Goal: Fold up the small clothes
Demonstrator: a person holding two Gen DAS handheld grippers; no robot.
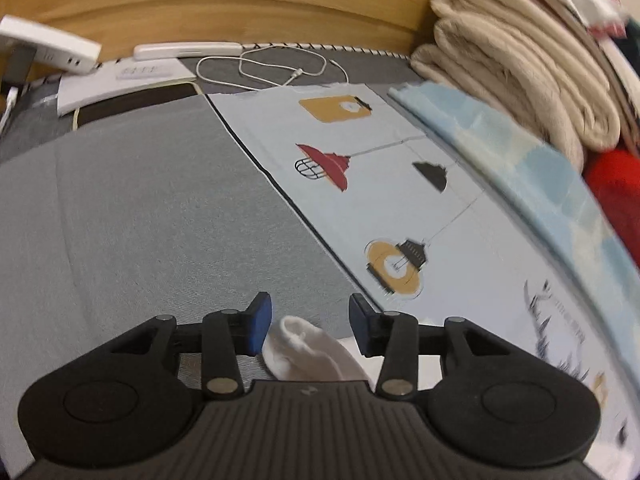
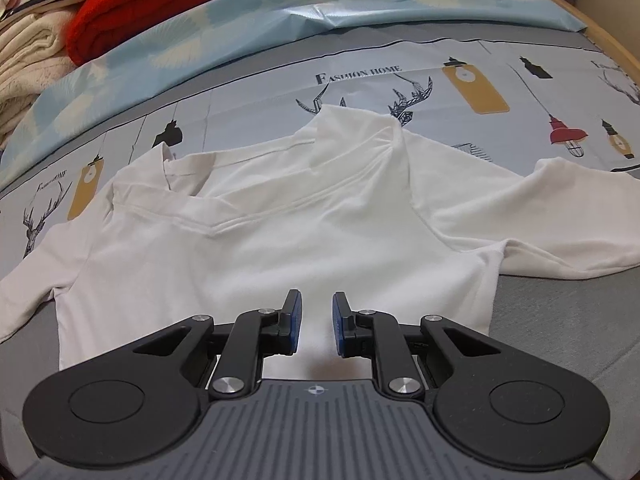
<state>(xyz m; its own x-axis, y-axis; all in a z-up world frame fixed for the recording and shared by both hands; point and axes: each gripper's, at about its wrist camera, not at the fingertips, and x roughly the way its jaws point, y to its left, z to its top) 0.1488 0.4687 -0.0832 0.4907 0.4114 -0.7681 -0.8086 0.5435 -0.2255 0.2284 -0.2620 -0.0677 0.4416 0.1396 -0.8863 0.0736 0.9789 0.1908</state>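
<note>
White shirt (image 2: 280, 240) lies under both parted, empty tools (image 2: 316, 326).

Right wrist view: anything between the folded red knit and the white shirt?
Yes: the pale blue patterned sheet and the lamp-print cover separate folded red knit from white shirt.

Shirt (image 2: 280, 232) spread on printed sheet (image 2: 460, 60) on bed (image 1: 140, 220); folded blankets (image 2: 28, 64) stacked at ten o'clock, behind.

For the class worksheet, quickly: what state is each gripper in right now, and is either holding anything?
Left gripper: open, holding nothing; a white sleeve lies below its jaws.
Right gripper: open, narrow gap, holding nothing, over the white shirt.
</note>
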